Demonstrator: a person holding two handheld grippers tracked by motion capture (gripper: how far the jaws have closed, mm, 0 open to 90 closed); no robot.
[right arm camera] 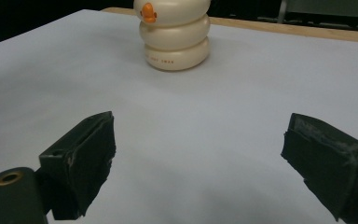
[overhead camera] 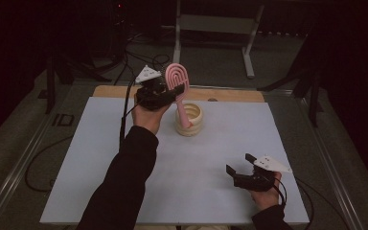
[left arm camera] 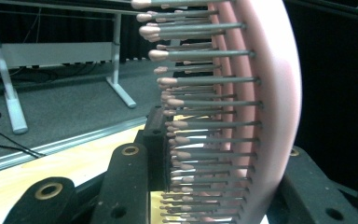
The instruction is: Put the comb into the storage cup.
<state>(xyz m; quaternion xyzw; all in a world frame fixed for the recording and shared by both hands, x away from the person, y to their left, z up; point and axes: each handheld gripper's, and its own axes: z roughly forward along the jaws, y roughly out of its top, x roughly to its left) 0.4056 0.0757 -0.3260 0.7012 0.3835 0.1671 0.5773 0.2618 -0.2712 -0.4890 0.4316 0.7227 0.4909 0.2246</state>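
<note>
Black jaws of the right gripper (overhead camera: pixel 239 165) are standing wide apart near the front edge of the table, with nothing between them; in the right gripper view the same jaws are framing bare white table sheet (right arm camera: pixel 214 121). Nothing is standing between that gripper and the cream ringed holder (overhead camera: pixel 189 120), which is sitting upright farther back near the middle of the sheet and showing a small orange mark (right arm camera: pixel 148 13) on its side. The left gripper (overhead camera: pixel 165 91) is raised just behind and left of the holder, clamping the pink hairbrush (overhead camera: pixel 178 84) by its head, bristles (left arm camera: pixel 205 121) pressing against one jaw. The brush handle is slanting down into the holder's open top. Beyond the wooden table edge (overhead camera: pixel 230 94), a grey metal frame (overhead camera: pixel 215 24) is standing on the floor.
</note>
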